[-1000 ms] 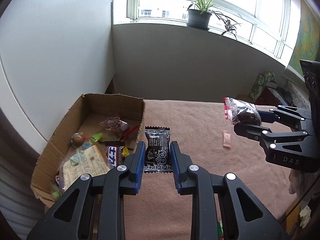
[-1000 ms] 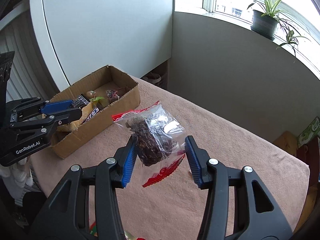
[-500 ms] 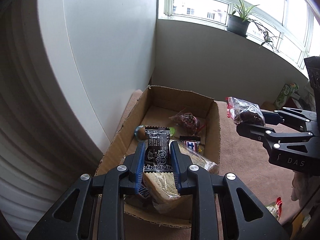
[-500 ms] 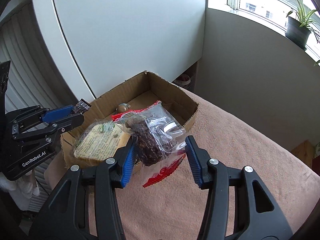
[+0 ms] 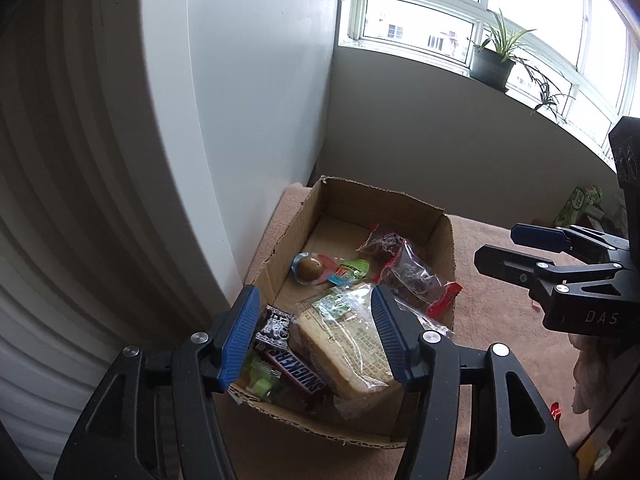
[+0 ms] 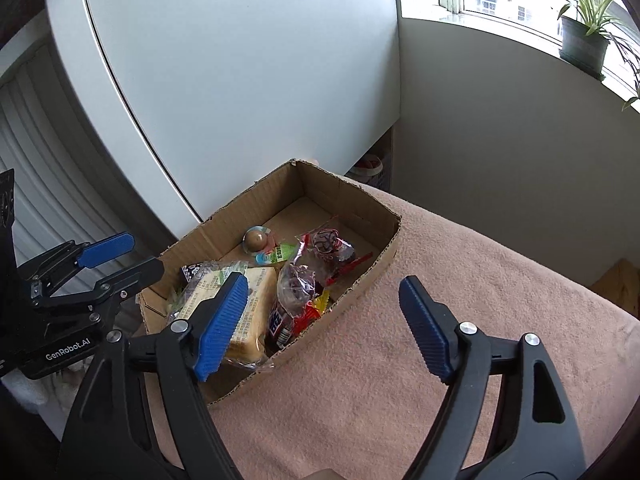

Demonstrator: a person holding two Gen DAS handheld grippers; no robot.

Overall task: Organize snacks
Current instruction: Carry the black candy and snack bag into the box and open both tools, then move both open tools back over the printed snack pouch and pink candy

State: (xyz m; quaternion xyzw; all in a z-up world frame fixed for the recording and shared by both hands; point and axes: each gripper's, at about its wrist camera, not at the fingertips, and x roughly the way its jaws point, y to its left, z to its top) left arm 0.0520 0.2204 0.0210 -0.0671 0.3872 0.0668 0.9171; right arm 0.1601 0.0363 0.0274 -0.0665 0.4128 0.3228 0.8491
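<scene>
A cardboard box (image 5: 384, 200) (image 6: 344, 192) stands on the pink cloth and holds several snacks. The dark patterned packet (image 5: 276, 326) lies at the box's near left, by a Snickers bar (image 5: 294, 368) and a wrapped sandwich (image 5: 344, 340) (image 6: 240, 308). The clear bag of dark dried fruit (image 5: 412, 276) (image 6: 296, 288) lies in the box on its right side. My left gripper (image 5: 314, 332) (image 6: 120, 256) is open and empty above the box's near end. My right gripper (image 6: 324, 320) (image 5: 504, 246) is open and empty, beside the box's right wall.
A white cabinet (image 5: 240, 100) and grey wall (image 6: 500, 120) stand close behind the box. A potted plant (image 5: 494, 62) is on the window sill. A green carton (image 5: 578, 202) stands at the far right. The pink cloth (image 6: 440, 280) spreads right of the box.
Both grippers have opened. The dark packet dropped from the left one into the box, and the dried fruit bag dropped from the right one into the box.
</scene>
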